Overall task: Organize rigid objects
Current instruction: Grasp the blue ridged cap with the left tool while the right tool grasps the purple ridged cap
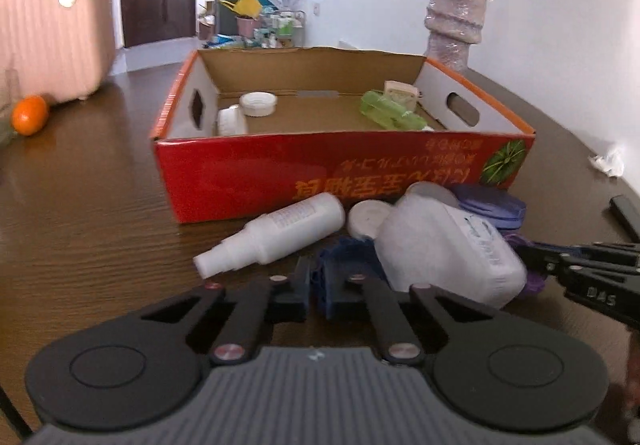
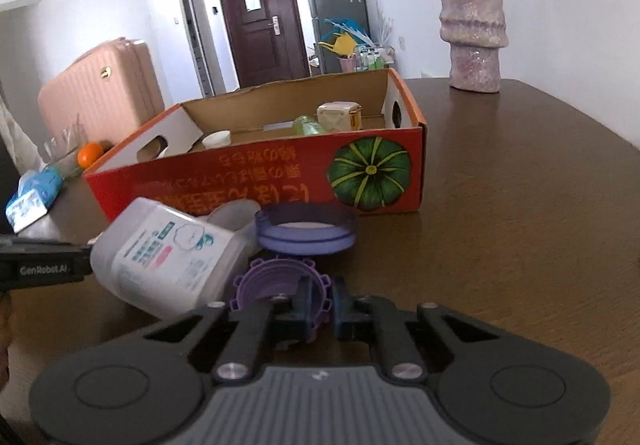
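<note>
A red cardboard box (image 1: 256, 181) (image 2: 280, 185) stands on the brown table, holding white lids (image 1: 258, 104), a green bottle (image 1: 390, 111) and a cream box (image 2: 338, 115). In front lie a white spray bottle (image 1: 276, 235), a large white jar (image 1: 448, 249) (image 2: 168, 253), a round purple lid (image 2: 306, 231) and a ribbed purple ring (image 2: 276, 281). My left gripper (image 1: 318, 285) is shut on a dark blue object (image 1: 344, 249). My right gripper (image 2: 322, 303) is shut on the purple ring's rim; it also shows in the left wrist view (image 1: 532, 251).
A vase of flowers (image 1: 456, 21) (image 2: 474, 33) stands behind the box. An orange (image 1: 29, 115) (image 2: 89, 155) and a pink suitcase (image 1: 52, 29) are at the left. A tissue pack (image 2: 34, 197), crumpled paper (image 1: 608, 161) and a black item (image 1: 624, 213) lie on the table.
</note>
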`<action>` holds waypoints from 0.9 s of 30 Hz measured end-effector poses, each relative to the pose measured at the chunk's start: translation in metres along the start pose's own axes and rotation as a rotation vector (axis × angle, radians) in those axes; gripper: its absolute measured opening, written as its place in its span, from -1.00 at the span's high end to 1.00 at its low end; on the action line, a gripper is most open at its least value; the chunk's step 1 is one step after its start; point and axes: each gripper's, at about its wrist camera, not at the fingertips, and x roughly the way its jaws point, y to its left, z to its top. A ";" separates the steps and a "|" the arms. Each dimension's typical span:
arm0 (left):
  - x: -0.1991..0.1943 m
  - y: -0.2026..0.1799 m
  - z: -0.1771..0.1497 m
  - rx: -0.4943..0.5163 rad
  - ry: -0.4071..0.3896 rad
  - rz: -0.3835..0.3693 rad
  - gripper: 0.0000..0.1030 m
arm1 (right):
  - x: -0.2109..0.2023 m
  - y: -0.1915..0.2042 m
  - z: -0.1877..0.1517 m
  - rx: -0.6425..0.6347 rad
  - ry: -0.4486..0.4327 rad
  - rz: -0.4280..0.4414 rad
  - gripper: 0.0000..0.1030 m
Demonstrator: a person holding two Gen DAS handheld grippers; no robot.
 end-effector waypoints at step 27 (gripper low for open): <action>-0.120 -0.001 -0.094 0.037 -0.019 -0.022 -0.42 | -0.112 0.066 -0.079 -0.207 -0.061 0.053 -0.19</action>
